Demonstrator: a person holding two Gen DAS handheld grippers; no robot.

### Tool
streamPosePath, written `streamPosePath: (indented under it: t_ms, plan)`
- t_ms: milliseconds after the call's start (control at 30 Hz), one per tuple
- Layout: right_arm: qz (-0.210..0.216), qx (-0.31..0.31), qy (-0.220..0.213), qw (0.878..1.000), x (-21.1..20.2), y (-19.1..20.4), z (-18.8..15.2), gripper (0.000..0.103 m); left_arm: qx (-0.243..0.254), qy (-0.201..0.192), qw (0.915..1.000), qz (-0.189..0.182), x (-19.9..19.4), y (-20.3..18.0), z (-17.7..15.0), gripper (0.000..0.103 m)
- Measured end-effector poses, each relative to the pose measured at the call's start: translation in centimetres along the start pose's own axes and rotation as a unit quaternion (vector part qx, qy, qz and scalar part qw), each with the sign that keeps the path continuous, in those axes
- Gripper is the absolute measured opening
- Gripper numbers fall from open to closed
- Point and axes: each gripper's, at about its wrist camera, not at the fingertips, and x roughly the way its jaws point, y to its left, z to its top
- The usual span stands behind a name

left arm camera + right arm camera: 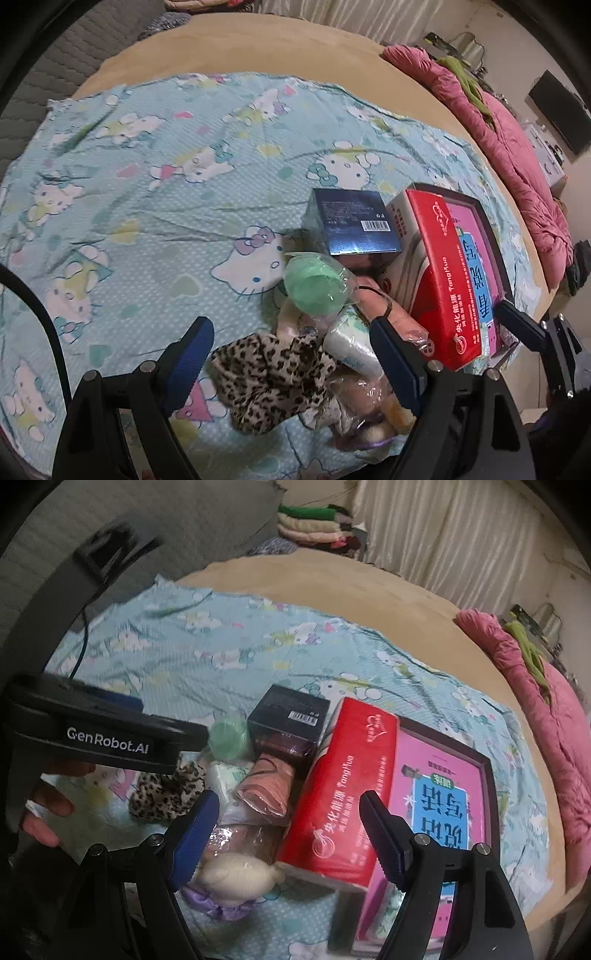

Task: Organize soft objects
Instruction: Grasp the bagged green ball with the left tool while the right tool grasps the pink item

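A: Left gripper (291, 354) is hanging with jaws spread above the leopard-print fabric piece (269, 373), holding nothing.

B: Right gripper (288, 834) is also gaping, empty, over the cream plush toy in clear wrap (236, 880). Both soft items are lying on the cartoon-cat blue sheet (147, 206), beside the red cardboard box (343, 794).

Tan bed (295, 48), pale curtains (461, 542), pink quilt (517, 155), grey headboard (62, 74)
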Motion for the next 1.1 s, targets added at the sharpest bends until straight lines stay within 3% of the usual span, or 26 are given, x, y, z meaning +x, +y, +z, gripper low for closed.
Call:
streamPosePath:
  t_ms: [233, 400, 533, 700, 800, 900, 1067, 1100]
  plan:
    - [-0.005, -0.038, 0.02, 0.999, 2.4, 0.9, 0.3, 0.078, -0.009, 0.013, 0.9994, -0.03, 2.0, 0.6, 0.6, 0.086]
    - [-0.01, -0.072, 0.042, 0.996, 4.2, 1.5, 0.2, 0.066, -0.002, 0.028, 0.9989, -0.037, 3.2, 0.9, 1.0, 0.086]
    - [-0.014, -0.084, 0.037, 0.996, 4.7, 1.7, 0.3, 0.065, 0.005, 0.032, 0.9985, -0.045, 3.7, 0.8, 1.3, 0.086]
    - [-0.029, -0.1, 0.027, 0.994, 5.3, 1.8, 0.7, 0.043, 0.006, 0.04, 0.9979, -0.051, 4.5, 0.7, 1.7, 0.086]
    - [-0.015, -0.095, 0.026, 0.995, 5.5, 1.5, 0.9, 0.026, -0.004, 0.044, 0.9973, -0.06, 4.9, 0.9, 2.0, 0.081]
    - [-0.011, -0.092, 0.02, 0.996, 5.5, 1.3, 0.9, 0.021, -0.01, 0.046, 0.9968, -0.064, 5.3, 0.9, 2.4, 0.07]
    - [0.017, -0.043, 0.012, 0.999, 5.1, -0.2, 0.8, 0.019, -0.012, 0.065, 0.9955, -0.068, 6.6, 0.7, 2.6, 0.041]
    - [0.023, -0.032, 0.008, 0.999, 4.9, -0.6, 0.8, 0.019, -0.011, 0.066, 0.9955, -0.068, 6.8, 0.6, 2.6, 0.041]
